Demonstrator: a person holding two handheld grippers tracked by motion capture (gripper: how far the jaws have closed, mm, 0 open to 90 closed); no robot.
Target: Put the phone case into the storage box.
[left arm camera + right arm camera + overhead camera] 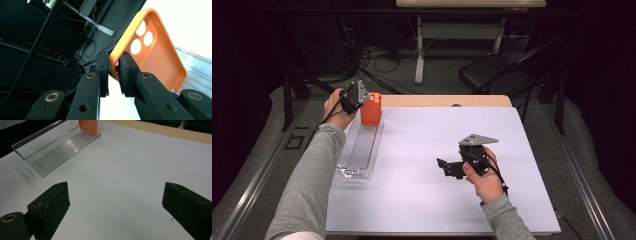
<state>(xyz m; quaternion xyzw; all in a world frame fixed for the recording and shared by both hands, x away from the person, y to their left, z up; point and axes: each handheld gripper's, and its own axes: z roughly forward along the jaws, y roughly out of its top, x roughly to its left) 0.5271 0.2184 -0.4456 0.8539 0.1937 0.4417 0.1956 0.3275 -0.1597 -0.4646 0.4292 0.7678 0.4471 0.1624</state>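
Right gripper (446, 167): nearest the person, held low over bare white table (422, 200); its blocky matte-black jaws stand wide apart with nothing between them, and a grey three-cornered plate caps its body.
Table surface: smooth, flat white sheet with a pale wooden edge along the far side.
Tray (362, 150): a long, narrow box of clear plastic with a ribbed floor, lying on the left side of the table and running away from the person.
Phone case (155, 50): an orange rounded rectangle with a raised rim, finely textured inside, with three round camera holes; it stands upright at the tray's far end.
Left gripper (113, 72): farthest out, at the tray's far end; its black padded jaws are pinched together on the case's rim.
Background: dark floor, tangled cables, a black chair beyond the table.
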